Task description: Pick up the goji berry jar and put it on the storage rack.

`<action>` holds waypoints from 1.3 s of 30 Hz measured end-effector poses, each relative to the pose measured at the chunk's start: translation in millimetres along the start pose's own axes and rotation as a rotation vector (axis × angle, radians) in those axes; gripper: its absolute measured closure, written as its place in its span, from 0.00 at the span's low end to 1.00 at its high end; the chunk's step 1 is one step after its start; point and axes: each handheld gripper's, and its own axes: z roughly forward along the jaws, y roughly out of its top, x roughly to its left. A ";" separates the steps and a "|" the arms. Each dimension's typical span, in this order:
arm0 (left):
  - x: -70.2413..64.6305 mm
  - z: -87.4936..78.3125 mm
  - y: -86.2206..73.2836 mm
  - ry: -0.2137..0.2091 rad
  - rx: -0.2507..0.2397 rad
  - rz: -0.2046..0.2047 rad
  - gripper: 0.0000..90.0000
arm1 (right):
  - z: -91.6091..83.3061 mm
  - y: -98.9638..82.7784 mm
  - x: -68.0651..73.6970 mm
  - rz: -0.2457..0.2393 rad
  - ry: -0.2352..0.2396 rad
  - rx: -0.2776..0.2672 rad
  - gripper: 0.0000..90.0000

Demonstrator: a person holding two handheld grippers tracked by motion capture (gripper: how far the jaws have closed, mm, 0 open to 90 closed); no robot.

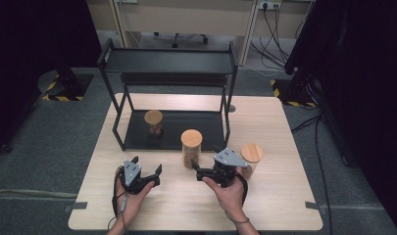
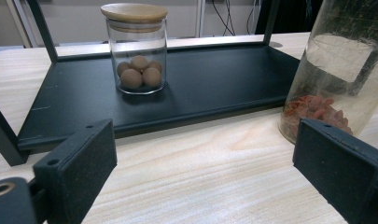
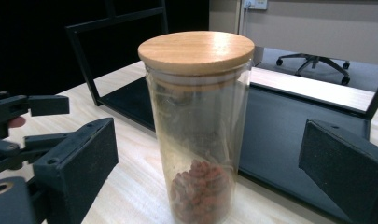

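With my right tongs (image 1: 200, 172) spread wide and nothing between them, I judge the biggest risk is tipping the tall clear glass jar with a round wooden lid and reddish-brown bits at its bottom (image 3: 198, 126): it is slender and top-heavy in shape, standing on the pale wooden counter (image 1: 284, 196), and a jaw that clips its wall on the way in could knock it toward the rack. Smooth glass could also slip if I close too high, near the lid. In the right gripper view the jar stands upright straight ahead, between the lines of the two jaws but beyond their tips, not touching either. My left tongs (image 1: 146, 168) are also wide and empty; in the left gripper view the same jar sits just past the right-hand jaw. Just beside my right hand stands a second glass jar with a wooden lid (image 1: 251, 155), which my wrist could bump. Farther off, a short glass jar holding tan balls (image 2: 136, 49) rests on the bottom shelf of the black metal two-tier rack (image 1: 169, 61).
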 end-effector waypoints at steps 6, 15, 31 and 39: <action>-0.1 0.5 0.2 -0.001 0.004 0.001 0.07 | 13.0 6.5 2.0 -0.012 -0.004 0.001 0.06; 0.0 0.1 0.0 -0.001 0.000 0.000 0.07 | 28.3 13.2 4.3 -0.016 -0.003 -0.003 0.08; -0.4 0.0 0.0 0.002 -0.001 0.002 0.07 | 51.9 12.8 6.3 -0.005 -0.006 0.015 0.18; -0.8 0.0 -0.1 0.002 -0.002 0.006 0.07 | 55.3 12.4 4.8 -0.010 -0.015 0.027 0.24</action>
